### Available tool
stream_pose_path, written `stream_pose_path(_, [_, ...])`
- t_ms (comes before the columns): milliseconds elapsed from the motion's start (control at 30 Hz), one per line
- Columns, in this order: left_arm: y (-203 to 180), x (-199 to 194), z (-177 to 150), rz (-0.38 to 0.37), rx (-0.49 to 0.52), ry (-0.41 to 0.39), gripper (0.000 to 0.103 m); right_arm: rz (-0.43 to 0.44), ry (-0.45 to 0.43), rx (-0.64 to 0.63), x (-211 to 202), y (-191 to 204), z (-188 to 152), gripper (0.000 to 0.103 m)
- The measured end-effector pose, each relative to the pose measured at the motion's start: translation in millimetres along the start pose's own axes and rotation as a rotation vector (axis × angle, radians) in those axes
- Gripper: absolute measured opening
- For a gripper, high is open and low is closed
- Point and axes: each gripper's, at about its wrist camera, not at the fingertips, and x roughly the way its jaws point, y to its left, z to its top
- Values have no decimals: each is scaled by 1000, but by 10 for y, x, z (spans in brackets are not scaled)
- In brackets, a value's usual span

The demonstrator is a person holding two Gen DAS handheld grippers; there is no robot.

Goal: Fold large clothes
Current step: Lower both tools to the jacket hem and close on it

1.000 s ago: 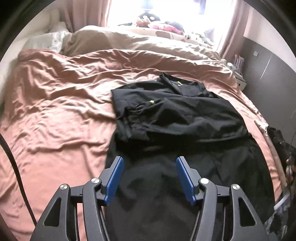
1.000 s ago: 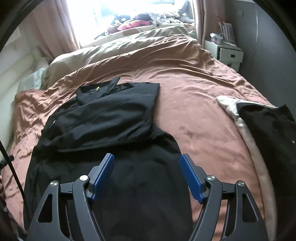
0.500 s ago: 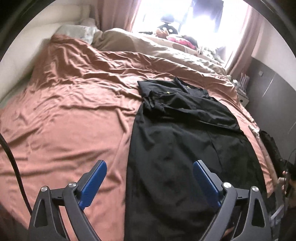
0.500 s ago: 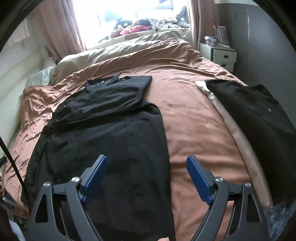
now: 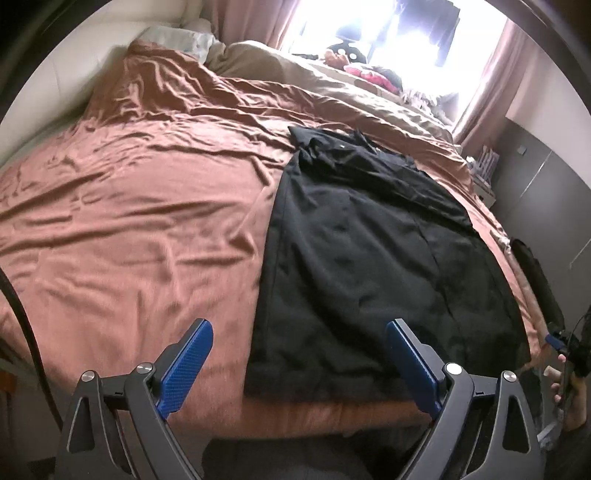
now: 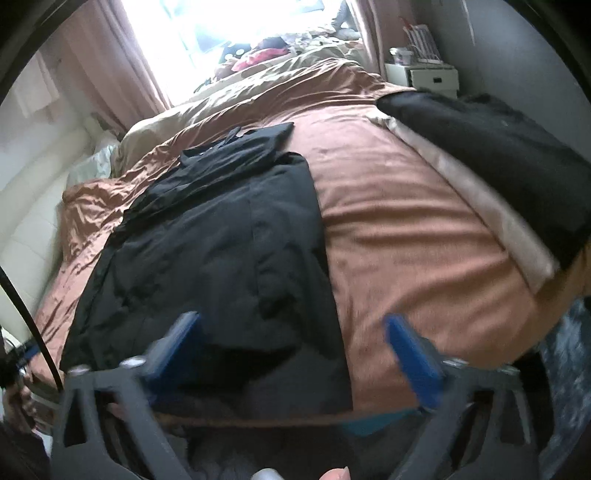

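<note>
While the long black garment (image 5: 369, 258) lies flat and lengthwise on the rust-coloured bed cover (image 5: 129, 206), both grippers hang above the foot of the bed, angled down toward the cloth. The garment's upper part is folded in on itself at the far end, toward the window (image 5: 369, 33); its hem reaches the near edge of the mattress.

The left gripper (image 5: 299, 365) stands wide, its blue pads (image 5: 186, 365) far apart with nothing between them but air. Its left pad sits over bare cover and its right pad over the garment's lower hem, so the gripper straddles the garment's left hem corner from above without touching it.

The right gripper (image 6: 295, 354) is blurred, and its jaws are opening, already spread wide, with nothing pinched. From its own camera its left pad (image 6: 173, 347) appears over the dark hem and its right pad over the bare cover, so it straddles the garment's right hem corner. A fingertip (image 6: 336, 472) shows at the bottom edge of that view.

At the right rim of the left wrist view a hand (image 5: 565, 384) is wrapped around a dark handle, next to the bed's corner. A second dark garment (image 6: 498, 155) lies on a pale blanket (image 6: 476, 206) along the right side of the bed, well apart from the first. A white bedside cabinet (image 6: 424, 77) stands against the grey wall beyond it, and pink curtains (image 6: 107, 70) frame the bright window.
</note>
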Motion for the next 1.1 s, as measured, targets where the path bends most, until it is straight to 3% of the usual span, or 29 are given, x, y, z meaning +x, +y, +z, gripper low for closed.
stream_pose_path(400, [135, -77, -242, -58, -46, -21, 94, 34, -69, 26, -225, -115, -492, 103])
stream_pose_path(500, [160, -22, -240, -74, -61, -17, 79, 34, -66, -3, -220, -96, -568, 103])
stream_pose_path(667, [166, 172, -242, -84, -77, 14, 72, -43, -24, -30, -175, -96, -565, 103])
stream_pose_path(867, [283, 530, -253, -46, -109, 95, 56, -2, -21, -14, -93, -196, -501, 103])
stream_pose_path(933, [314, 611, -263, -33, -117, 109, 53, 37, -10, 8, -21, -246, -479, 95])
stream_pose_path(1000, [340, 652, -265, -39, -123, 109, 53, 72, 6, 34, 62, -278, -471, 76])
stream_pose_path(1100, [358, 694, -244, -55, -131, 115, 53, 128, 44, 84, 238, -359, -431, 72])
